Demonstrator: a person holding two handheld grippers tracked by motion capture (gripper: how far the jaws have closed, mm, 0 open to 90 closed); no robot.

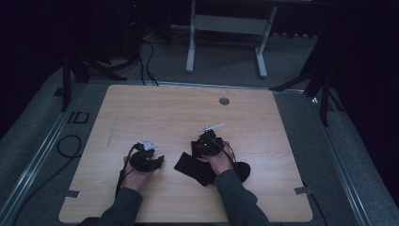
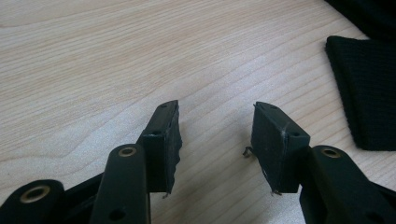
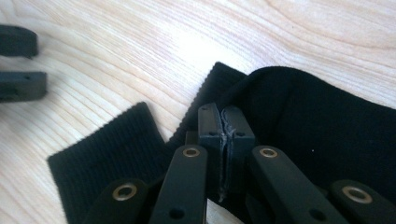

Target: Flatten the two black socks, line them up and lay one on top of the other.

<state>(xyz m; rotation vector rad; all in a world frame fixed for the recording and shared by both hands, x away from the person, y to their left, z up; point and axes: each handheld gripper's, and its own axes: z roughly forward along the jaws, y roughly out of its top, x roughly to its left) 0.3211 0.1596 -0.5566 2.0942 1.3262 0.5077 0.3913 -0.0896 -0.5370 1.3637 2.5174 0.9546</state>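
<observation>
Black knit cloth, apparently socks (image 1: 189, 168), lies on the wooden table (image 1: 188, 113) near its front middle. In the right gripper view a ribbed cuff (image 3: 112, 149) lies to the left and a smoother black piece (image 3: 317, 121) to the right. My right gripper (image 3: 226, 123) is shut, low over this cloth, and I see no cloth between its pads. In the high view the right gripper (image 1: 196, 153) sits over the cloth's top. My left gripper (image 2: 215, 135) is open over bare wood with nothing in it, and a ribbed cuff (image 2: 369, 93) lies to its right. The high view has the left gripper (image 1: 160, 161) just left of the cloth.
A round grey grommet (image 1: 224, 100) is set in the table near its far edge. White desk legs (image 1: 190, 47) and dark stands rise on the floor behind. A cable loop (image 1: 70, 146) lies on the floor to the left. The left gripper's jaws (image 3: 42, 64) appear beyond the cuff.
</observation>
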